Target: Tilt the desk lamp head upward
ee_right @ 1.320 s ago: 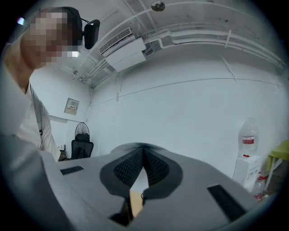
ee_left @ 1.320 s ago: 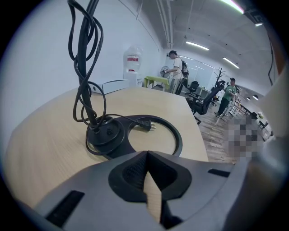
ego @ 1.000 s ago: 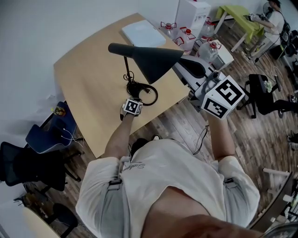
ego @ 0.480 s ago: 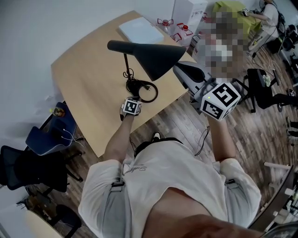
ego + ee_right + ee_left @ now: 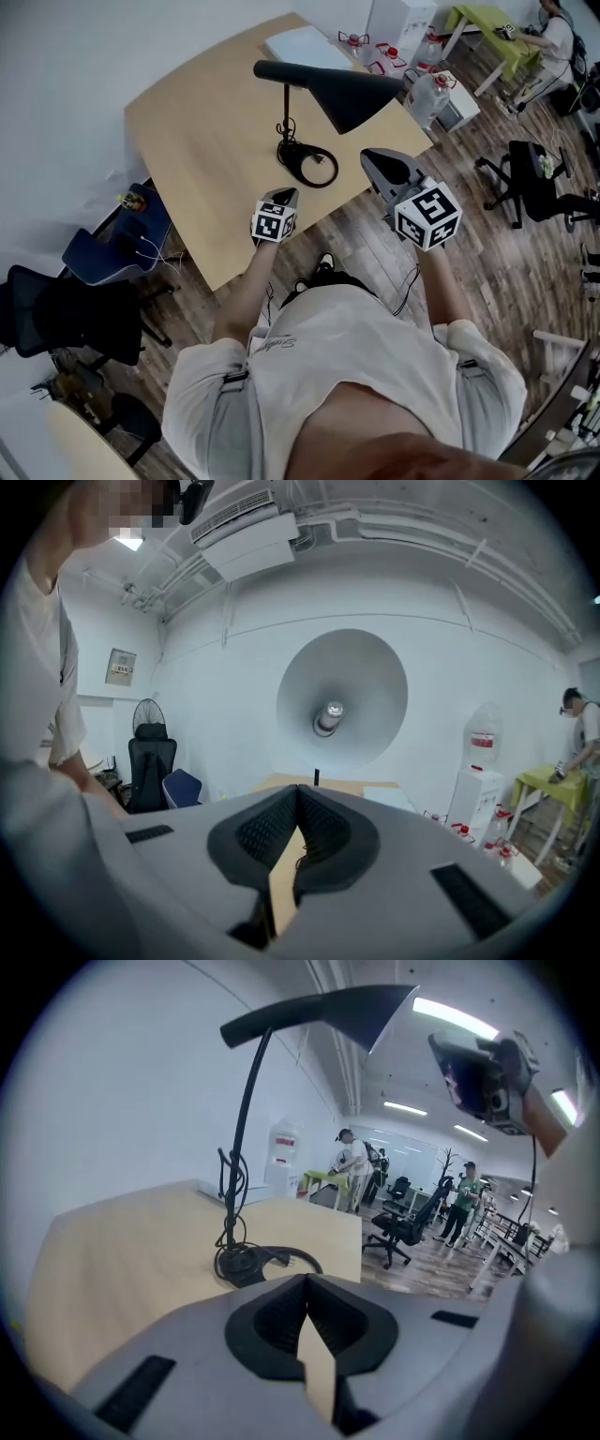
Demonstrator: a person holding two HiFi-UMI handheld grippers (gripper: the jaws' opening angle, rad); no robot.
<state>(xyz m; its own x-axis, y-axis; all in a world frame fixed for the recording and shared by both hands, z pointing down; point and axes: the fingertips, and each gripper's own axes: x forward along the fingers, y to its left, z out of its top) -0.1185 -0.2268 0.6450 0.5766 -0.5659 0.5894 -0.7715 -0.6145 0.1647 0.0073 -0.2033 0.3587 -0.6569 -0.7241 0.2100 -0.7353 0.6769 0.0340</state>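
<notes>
A black desk lamp stands on the light wooden table [image 5: 202, 141]. Its round base [image 5: 302, 159] has a coiled cable around it, and its thin stem carries the cone head [image 5: 361, 94] out to the right. My left gripper [image 5: 284, 197] hovers at the table's near edge, short of the base [image 5: 242, 1262], shut and empty. My right gripper [image 5: 382, 161] hangs below and in front of the head, apart from it, also shut and empty. In the right gripper view the cone's open mouth [image 5: 375, 682] and its bulb [image 5: 327, 717] face me above the gripper [image 5: 298, 791].
A white flat board [image 5: 309, 45] lies on the table's far side. Water bottles [image 5: 433, 86] and a white box stand beyond the right corner. Office chairs sit right [image 5: 530, 173] and left [image 5: 112, 253]. People stand farther off by a green table [image 5: 487, 28].
Both grippers have drawn back toward me. The left left the lamp base for the table edge; the right dropped away from the lamp head.
</notes>
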